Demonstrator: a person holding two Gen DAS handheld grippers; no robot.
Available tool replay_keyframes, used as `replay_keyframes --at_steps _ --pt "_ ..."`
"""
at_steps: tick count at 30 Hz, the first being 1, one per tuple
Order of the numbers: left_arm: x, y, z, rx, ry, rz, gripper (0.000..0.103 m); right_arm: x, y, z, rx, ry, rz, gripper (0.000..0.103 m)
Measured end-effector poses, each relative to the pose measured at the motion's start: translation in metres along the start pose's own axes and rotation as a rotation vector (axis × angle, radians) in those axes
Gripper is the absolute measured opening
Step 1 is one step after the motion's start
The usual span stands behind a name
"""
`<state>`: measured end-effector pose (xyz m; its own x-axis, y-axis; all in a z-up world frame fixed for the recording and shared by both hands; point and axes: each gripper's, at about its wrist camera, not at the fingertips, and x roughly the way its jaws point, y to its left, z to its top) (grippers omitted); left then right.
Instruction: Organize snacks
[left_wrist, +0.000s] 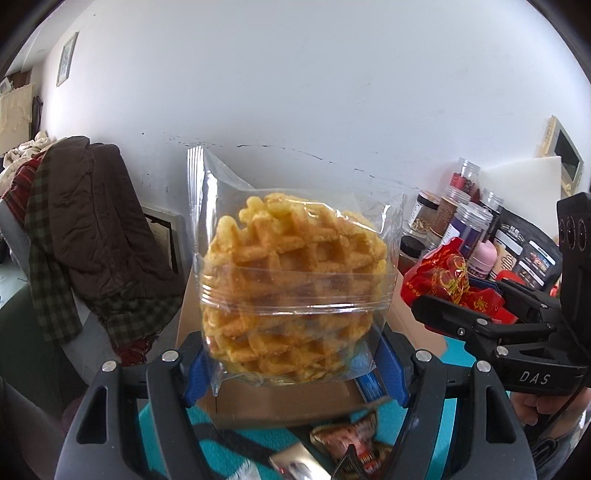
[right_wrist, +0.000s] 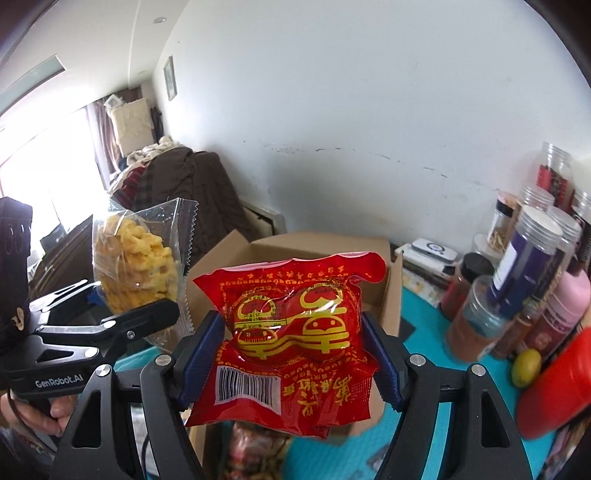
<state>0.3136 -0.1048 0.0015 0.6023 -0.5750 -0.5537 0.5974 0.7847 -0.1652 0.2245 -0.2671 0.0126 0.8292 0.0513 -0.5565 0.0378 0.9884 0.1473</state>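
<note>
My left gripper (left_wrist: 295, 363) is shut on a clear bag of golden waffle biscuits (left_wrist: 295, 280) and holds it up above the open cardboard box (left_wrist: 284, 397). My right gripper (right_wrist: 293, 350) is shut on a red snack packet with yellow print (right_wrist: 295, 332), held above the same box (right_wrist: 317, 251). In the left wrist view the right gripper (left_wrist: 461, 317) with the red packet (left_wrist: 450, 280) is at the right. In the right wrist view the left gripper (right_wrist: 122, 306) with the waffle bag (right_wrist: 136, 266) is at the left.
Several jars and bottles (left_wrist: 465, 221) stand at the back right on the teal cloth (right_wrist: 424, 332); a red container (right_wrist: 557, 384) and a lemon (right_wrist: 526, 367) lie near them. Loose snack packets (left_wrist: 351, 443) lie below the left gripper. Clothes (left_wrist: 81, 229) hang over a chair, left.
</note>
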Motion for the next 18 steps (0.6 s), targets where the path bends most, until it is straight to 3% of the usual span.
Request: replay_keyframes --at_steps 1,4,8,12,18 --pt "0.004 0.001 0.003 0.003 0.001 0.001 0.074 0.004 -0.001 0.003 -0.001 0.003 -0.001 0.074" --pt "0.017 0.005 0.011 0.007 0.014 0.007 0.074 0.013 -0.004 0.012 -0.002 0.009 -0.008 0.05" --pt "0.037 0.012 0.018 -0.012 0.045 0.007 0.074 0.031 -0.007 0.023 -0.026 0.026 0.026 0.046" --pt "0.054 0.014 0.018 -0.009 0.081 0.016 0.073 0.057 -0.007 0.019 -0.031 0.101 0.008 0.044" --pt "0.073 0.009 0.014 0.009 0.127 0.033 0.073 0.068 -0.009 0.013 -0.031 0.131 0.008 0.044"
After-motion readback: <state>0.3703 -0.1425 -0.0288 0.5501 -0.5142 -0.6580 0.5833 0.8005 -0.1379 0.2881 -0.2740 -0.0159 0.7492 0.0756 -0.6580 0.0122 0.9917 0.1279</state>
